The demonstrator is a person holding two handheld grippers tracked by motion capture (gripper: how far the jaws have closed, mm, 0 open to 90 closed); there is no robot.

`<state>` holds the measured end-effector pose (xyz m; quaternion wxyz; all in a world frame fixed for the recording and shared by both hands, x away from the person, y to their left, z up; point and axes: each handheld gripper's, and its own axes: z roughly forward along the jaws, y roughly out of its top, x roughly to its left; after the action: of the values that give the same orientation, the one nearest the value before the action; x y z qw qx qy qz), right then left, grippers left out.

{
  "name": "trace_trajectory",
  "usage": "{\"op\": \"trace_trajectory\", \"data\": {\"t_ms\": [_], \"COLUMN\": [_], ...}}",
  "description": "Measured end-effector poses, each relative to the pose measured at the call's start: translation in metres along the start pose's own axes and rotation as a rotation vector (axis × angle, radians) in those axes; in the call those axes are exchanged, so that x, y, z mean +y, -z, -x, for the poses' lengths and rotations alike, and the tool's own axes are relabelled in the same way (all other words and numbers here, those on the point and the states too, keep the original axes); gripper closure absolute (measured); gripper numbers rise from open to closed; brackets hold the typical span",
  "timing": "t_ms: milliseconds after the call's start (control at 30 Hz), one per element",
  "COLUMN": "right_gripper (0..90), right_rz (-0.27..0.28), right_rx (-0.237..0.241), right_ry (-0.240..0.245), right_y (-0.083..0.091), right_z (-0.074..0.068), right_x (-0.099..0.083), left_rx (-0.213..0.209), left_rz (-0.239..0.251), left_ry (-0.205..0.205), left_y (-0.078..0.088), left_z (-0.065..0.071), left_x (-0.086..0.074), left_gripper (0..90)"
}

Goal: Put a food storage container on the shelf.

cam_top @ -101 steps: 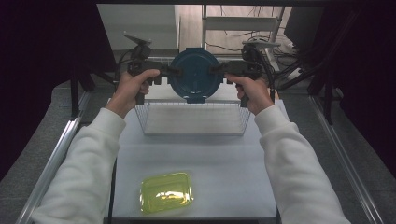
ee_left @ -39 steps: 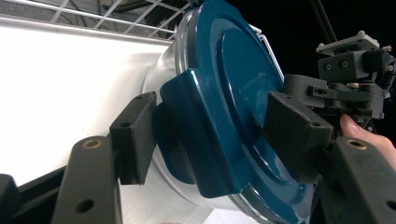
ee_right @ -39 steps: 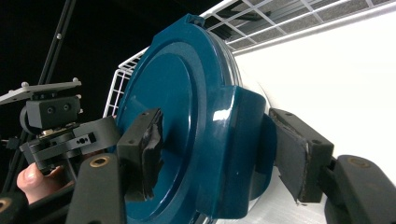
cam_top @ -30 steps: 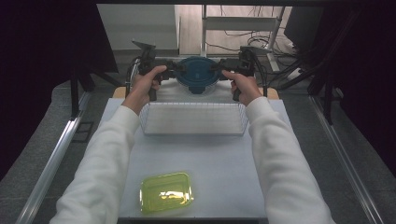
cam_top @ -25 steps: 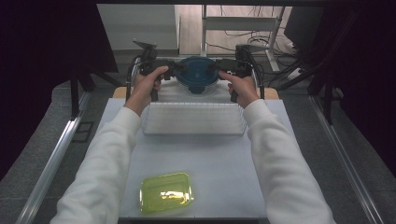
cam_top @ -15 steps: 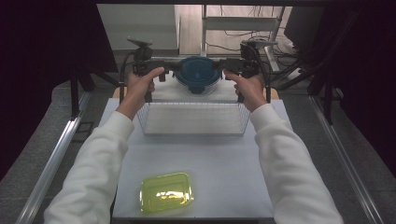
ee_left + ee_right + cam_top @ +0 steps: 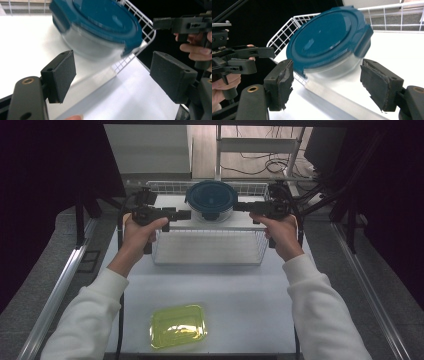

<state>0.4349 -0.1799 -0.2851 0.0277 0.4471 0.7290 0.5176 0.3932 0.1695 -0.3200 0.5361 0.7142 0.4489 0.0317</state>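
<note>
A round clear container with a teal lid (image 7: pixel 211 200) sits at the far end of the white wire basket (image 7: pixel 207 255). It looks blurred in the left gripper view (image 7: pixel 100 27) and the right gripper view (image 7: pixel 329 42). My left gripper (image 7: pixel 186 214) is just left of it, open, its jaws (image 7: pixel 112 72) having just been opening with nothing between them. My right gripper (image 7: pixel 238 206) is just right of it, also open. Its jaws (image 7: pixel 325 85) have just been closing a little on nothing. Neither gripper touches the container.
A yellow-green rectangular lid (image 7: pixel 178 326) lies near the front edge of the white table (image 7: pixel 230 295). Metal rails run along both sides. A shelf frame and cables stand behind the basket.
Both grippers let go of the teal-lidded container, which now rests in the basket's far end. The hands have drawn apart, outward and back toward the person.
</note>
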Motion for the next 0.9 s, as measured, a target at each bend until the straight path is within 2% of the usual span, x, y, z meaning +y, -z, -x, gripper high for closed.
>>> {"op": "trace_trajectory", "data": {"t_ms": [233,367,467,567,667,900], "right_gripper": [27.6,27.7,27.7,27.7,27.7,27.7], "right_rz": [0.008,0.001,-0.008,-0.031,-0.057,-0.084], "right_rx": [0.033,0.043,0.042,0.022,0.005,-0.015], "right_ry": [0.046,0.050,0.062,0.100,0.131,0.132], "right_y": [0.017,0.023,0.027,0.031,0.035,0.039], "right_z": [0.006,0.012,0.014,0.014,0.014,0.018], "right_x": [-0.034,-0.056,-0.072,-0.090,-0.109,-0.136], "left_rx": [-0.044,-0.057,-0.047,-0.015,-0.008,0.002], "left_rz": [0.007,0.006,0.002,-0.017,-0.037,-0.071], "left_ry": [-0.027,-0.035,-0.041,-0.055,-0.052,-0.035], "left_y": [0.014,0.020,0.022,0.021,0.021,0.024], "left_z": [0.005,0.007,0.007,0.004,-0.001,-0.004], "left_x": [-0.032,-0.052,-0.069,-0.088,-0.104,-0.131], "left_gripper": [20.9,21.3,21.5,21.5,21.6,21.9]}}
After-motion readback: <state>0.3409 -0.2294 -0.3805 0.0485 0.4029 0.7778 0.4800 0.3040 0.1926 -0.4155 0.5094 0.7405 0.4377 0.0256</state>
